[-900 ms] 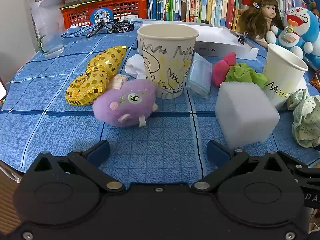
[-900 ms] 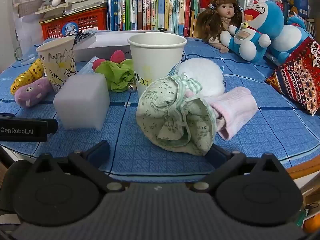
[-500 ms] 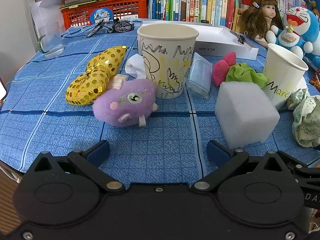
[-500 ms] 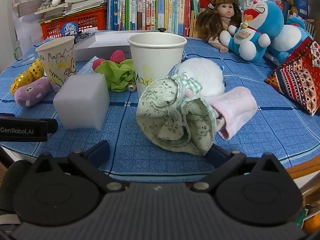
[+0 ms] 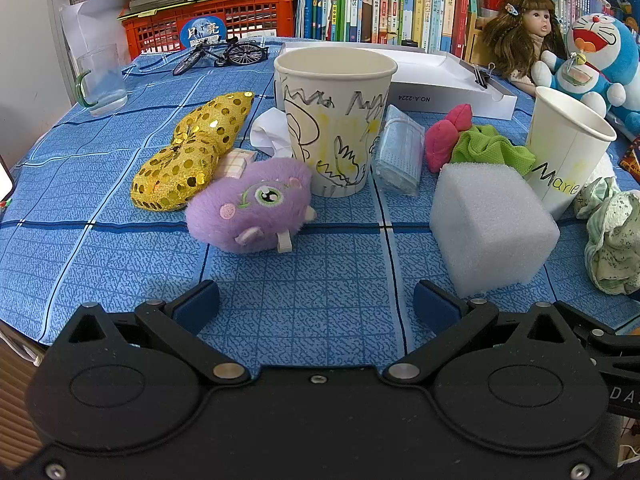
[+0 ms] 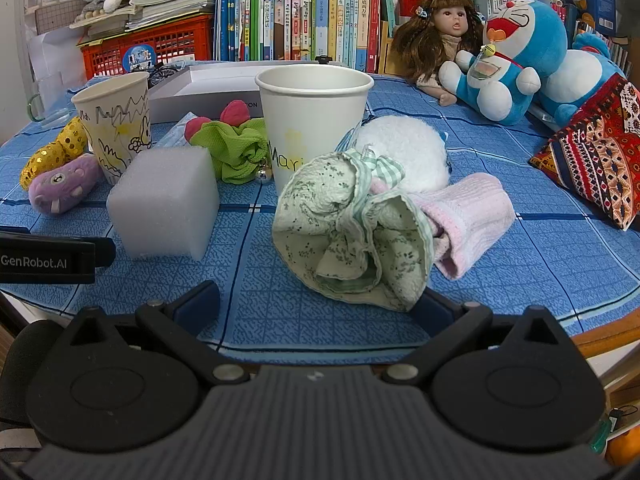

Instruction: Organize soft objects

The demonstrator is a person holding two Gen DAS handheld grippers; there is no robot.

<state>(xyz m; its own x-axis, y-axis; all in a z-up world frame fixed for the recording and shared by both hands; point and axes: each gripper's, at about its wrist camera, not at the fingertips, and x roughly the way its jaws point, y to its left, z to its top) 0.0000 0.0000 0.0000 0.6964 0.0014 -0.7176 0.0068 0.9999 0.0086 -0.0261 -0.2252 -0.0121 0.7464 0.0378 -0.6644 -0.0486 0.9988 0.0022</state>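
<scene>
a blue checked tablecloth point(image 5: 120, 248) holds a row of soft things. at far left a gold sequinned plush point(image 5: 192, 152) lies with its long axis slanting from near left to far right, its pointed end aimed away. touching its near end, a fuzzy purple plush point(image 5: 250, 204) lies on its side, one green eye showing. just behind it stands a paper cup point(image 5: 336, 120) scribbled in black and yellow, with a pale blue mask pack point(image 5: 400, 156) leaning at its right. next comes a white foam block point(image 5: 490, 224), a rough-pored cube, with a crumpled green cloth point(image 5: 492, 148) and a pink plush piece point(image 5: 442, 140) behind it. a second white cup point(image 6: 312, 124) bears handwritten "marie". in front of it a bunched green floral cloth point(image 6: 352, 232) overlaps a pink ribbed sock point(image 6: 468, 216); a white fluffy ball point(image 6: 404, 152) sits behind.

the left gripper point(image 5: 316, 304) hovers with fingers spread wide, holding nothing. the right gripper point(image 6: 316, 304) is likewise spread apart; the floral cloth hides its right fingertip. a "genrobot.ai" label shows at the right view's left edge.
</scene>
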